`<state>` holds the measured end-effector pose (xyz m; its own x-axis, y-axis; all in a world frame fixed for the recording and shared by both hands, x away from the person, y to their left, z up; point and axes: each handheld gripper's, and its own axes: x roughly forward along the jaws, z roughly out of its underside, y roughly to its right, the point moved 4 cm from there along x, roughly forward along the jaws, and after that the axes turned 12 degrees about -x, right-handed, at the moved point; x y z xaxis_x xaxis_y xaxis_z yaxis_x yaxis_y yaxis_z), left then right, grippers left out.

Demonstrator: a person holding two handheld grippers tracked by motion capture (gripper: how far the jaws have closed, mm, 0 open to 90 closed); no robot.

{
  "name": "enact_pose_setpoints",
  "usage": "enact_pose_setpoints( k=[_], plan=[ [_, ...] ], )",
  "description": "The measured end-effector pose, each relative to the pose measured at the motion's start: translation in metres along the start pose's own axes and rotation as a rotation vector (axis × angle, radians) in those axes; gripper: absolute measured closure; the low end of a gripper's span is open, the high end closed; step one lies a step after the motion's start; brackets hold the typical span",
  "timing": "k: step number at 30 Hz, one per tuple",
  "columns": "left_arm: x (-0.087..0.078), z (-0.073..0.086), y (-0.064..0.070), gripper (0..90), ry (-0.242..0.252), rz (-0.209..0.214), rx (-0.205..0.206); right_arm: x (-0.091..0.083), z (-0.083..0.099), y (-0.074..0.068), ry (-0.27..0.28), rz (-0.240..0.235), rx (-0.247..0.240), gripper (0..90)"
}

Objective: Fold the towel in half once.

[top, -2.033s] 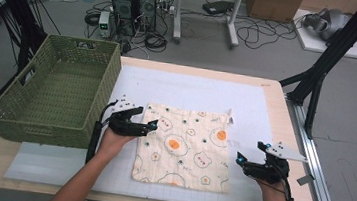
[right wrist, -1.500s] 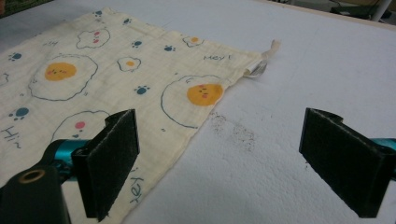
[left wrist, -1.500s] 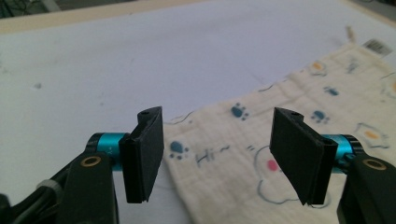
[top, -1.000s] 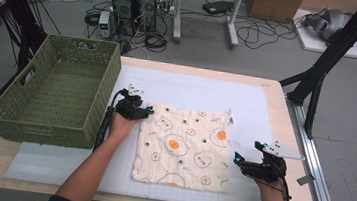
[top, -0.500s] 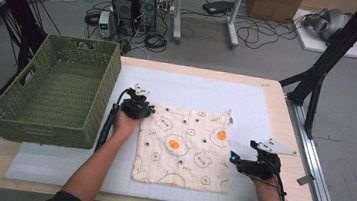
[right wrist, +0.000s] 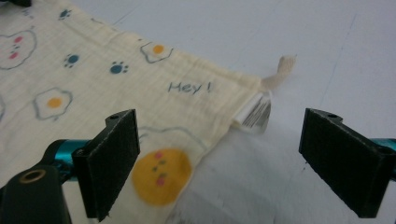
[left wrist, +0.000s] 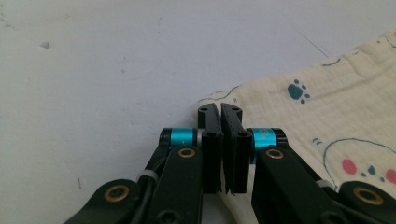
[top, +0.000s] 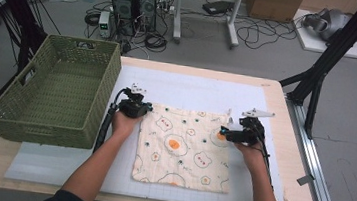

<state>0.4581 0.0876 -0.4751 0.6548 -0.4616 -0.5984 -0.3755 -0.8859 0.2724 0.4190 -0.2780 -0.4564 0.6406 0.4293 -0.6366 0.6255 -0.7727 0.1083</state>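
Desk [top: 281, 156] carries a green wicker basket [top: 56, 92] at far left. Cream printed cloth [top: 184, 149] lies flat mid-desk on the white mat [top: 192, 89], just right of the basket. Left tongs [left wrist: 223, 116] closed at the cloth's far-left corner; whether fabric is pinched, can't tell. Right tongs [right wrist: 219, 158] wide open over the far-right corner by a white label [right wrist: 254, 112], not gripping.

Cloth [right wrist: 93, 88] cut off at frame edge

Black claw [left wrist: 223, 140], cyan collars, brass screws
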Motion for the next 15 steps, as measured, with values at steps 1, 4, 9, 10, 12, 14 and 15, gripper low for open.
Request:
enact_pose_setpoints(
  k=[1,4,9,10,12,14,15],
  plan=[
    [0.000,0.000,0.000,86.4,0.004,-0.001,-0.008,0.006,-0.002,0.003,-0.022,0.006,0.007,14.6],
    [-0.001,0.001,-0.001,86.4,0.002,-0.005,-0.004,0.021,-0.006,0.012,-0.054,0.016,0.045,21.8],
    [-0.002,0.001,0.000,86.4,0.004,-0.015,0.029,0.037,-0.010,0.011,-0.082,0.010,0.010,42.1],
    [-0.002,0.002,0.000,86.4,0.005,-0.016,0.030,0.040,-0.009,0.011,-0.090,0.014,0.004,43.3],
    [-0.002,0.002,0.000,86.4,0.005,-0.013,0.031,0.040,-0.010,0.010,-0.073,0.003,-0.002,58.6],
    [-0.003,0.001,0.000,86.5,0.006,-0.030,0.062,0.040,-0.011,0.009,-0.063,-0.013,0.006,74.9],
    [-0.003,0.001,0.000,86.7,0.009,-0.034,0.069,0.040,-0.011,0.008,-0.061,-0.015,0.003,81.0]
  ],
)
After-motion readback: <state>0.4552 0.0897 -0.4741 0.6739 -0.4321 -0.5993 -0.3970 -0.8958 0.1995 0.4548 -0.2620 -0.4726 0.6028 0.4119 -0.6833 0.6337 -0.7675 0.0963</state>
